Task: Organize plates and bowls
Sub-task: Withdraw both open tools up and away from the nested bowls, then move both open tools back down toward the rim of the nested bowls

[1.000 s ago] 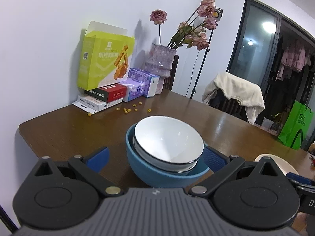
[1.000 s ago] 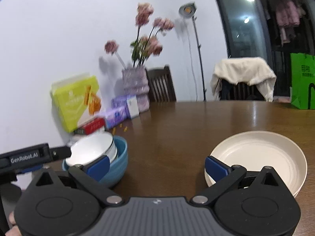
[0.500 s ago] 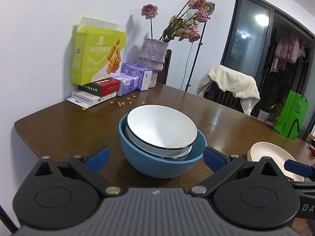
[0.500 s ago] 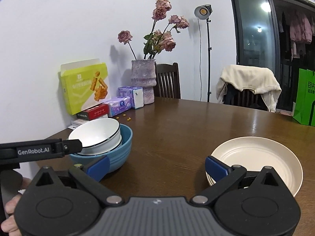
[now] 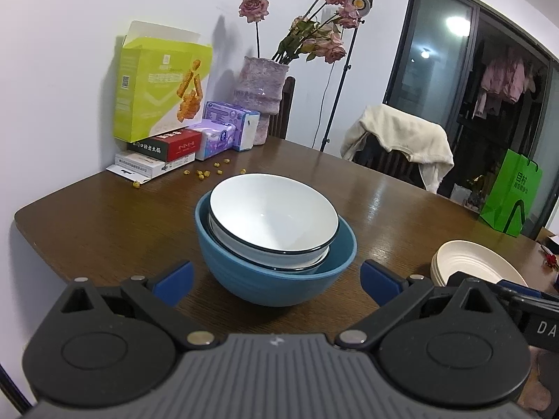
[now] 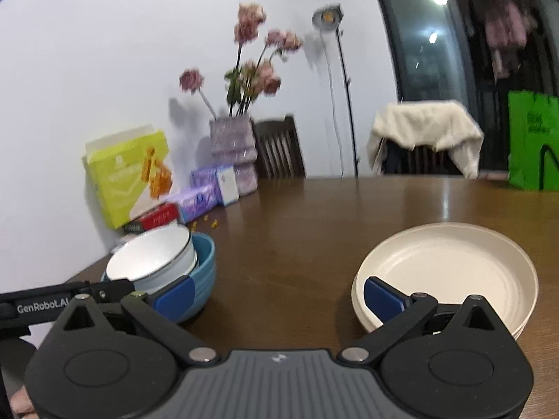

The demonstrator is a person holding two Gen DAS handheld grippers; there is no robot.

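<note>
Currently, your left gripper (image 5: 276,279), fingers spread and empty, faces the nested white-in-blue ceramic bowls (image 5: 274,234) dead ahead; your right gripper (image 6: 279,295) likewise gapes beside the cream plates (image 6: 450,269).

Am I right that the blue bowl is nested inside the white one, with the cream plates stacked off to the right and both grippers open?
Not quite: the white bowl sits inside the blue bowl, as the left wrist view shows. The rest holds: the cream plates are stacked to the right, and the left gripper and right gripper are open.
</note>
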